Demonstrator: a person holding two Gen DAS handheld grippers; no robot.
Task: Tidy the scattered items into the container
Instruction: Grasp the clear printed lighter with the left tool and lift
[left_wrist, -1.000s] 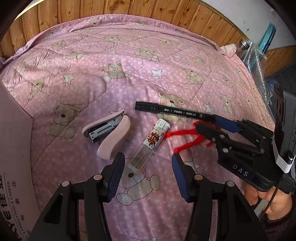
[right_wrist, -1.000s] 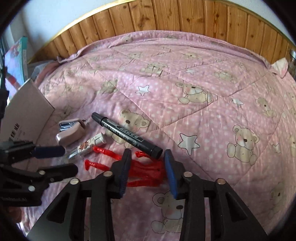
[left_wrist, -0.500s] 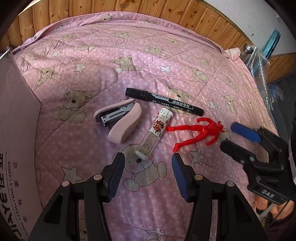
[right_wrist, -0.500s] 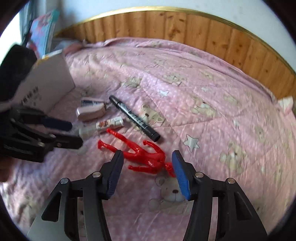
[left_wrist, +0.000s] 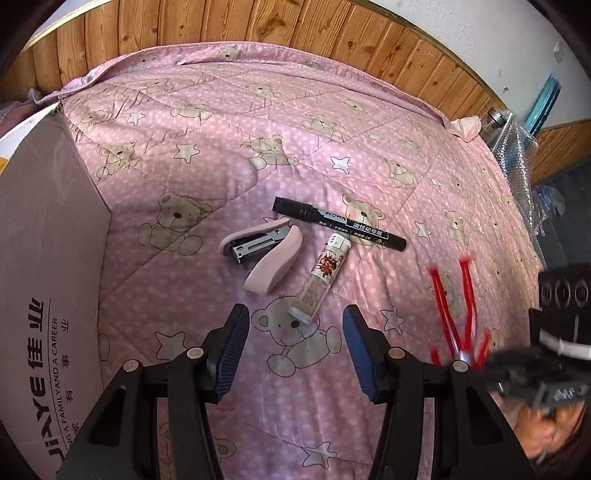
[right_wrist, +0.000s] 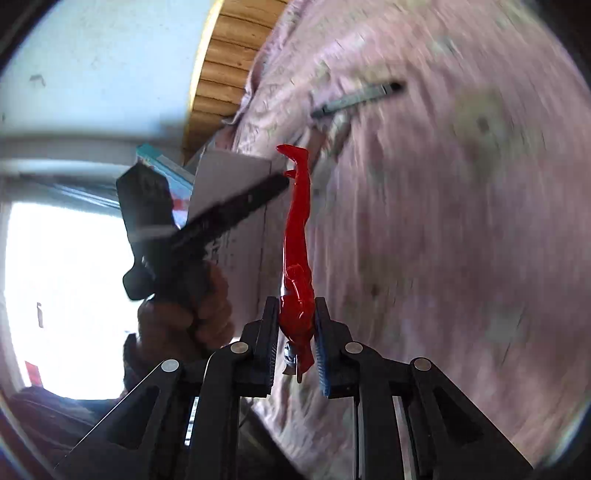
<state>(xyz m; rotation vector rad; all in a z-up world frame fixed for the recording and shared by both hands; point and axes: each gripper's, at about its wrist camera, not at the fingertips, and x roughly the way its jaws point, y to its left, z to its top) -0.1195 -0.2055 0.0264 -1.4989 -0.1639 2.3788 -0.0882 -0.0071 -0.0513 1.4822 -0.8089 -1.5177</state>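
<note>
Left wrist view: left hand-held gripper (left_wrist: 297, 347) is hovering spread, glue tube (left_wrist: 320, 276) just ahead between its fingers, likely the next pick; box (left_wrist: 48, 266) to its left.

Right wrist view: right hand-held gripper (right_wrist: 296, 339) is pinching the red figure (right_wrist: 297, 258) by the torso, legs pointing forward, probably carrying it boxward.

Your left gripper (left_wrist: 296, 345) is a matte black angular frame with triangular cut-outs in each arm. Its two finger pads (left_wrist: 232, 350) are dark blue with fine horizontal ribbing. Round silver screw heads sit at the joints, two per side.

Your right gripper (right_wrist: 295, 345) is the same black build with silver pivot screws; one pad reads black, the other blue and ribbed. Seen from the left wrist, its body carries a white band, a block with three round recesses, and blurred white lettering. Your hand (left_wrist: 543, 435) shows a dark reddish cuff at the wrist.
</note>
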